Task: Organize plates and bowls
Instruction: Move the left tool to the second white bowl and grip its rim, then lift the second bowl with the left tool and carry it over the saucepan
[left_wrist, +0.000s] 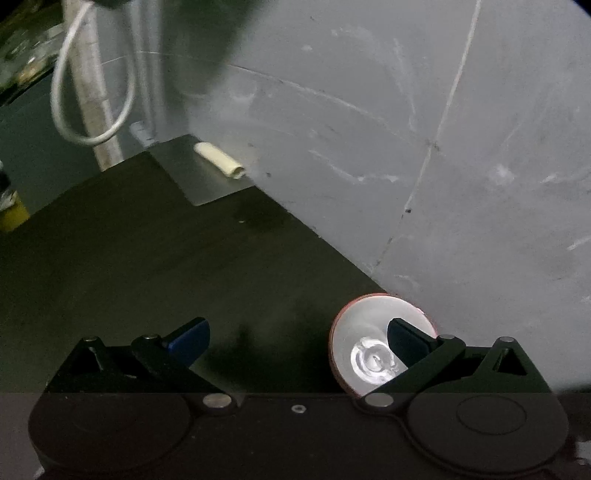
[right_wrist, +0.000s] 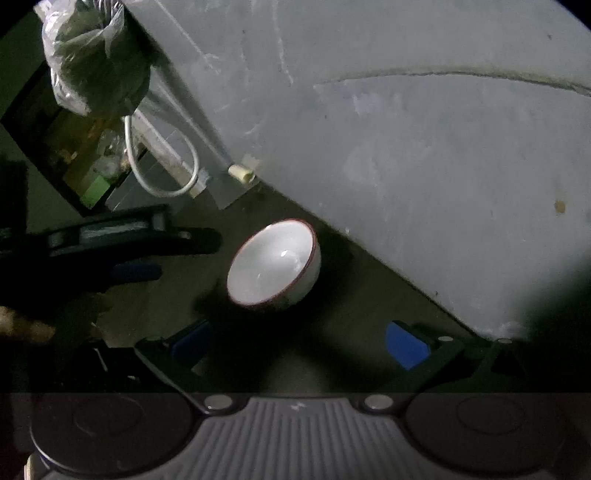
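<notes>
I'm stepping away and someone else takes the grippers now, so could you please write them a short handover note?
Left gripper: open, nothing between its fingers; the bowl lies behind its right-hand finger.
Right gripper: open and empty, pointing at the bowl from a short way off.
Things: one white bowl with a red rim sits on the dark counter beside the grey wall; it looks tilted towards the camera. No plates or other bowls are in view.
Done: nothing that can be confirmed from here.
Left: probably pick up this bowl and find the other dishes, which are out of sight.
</notes>
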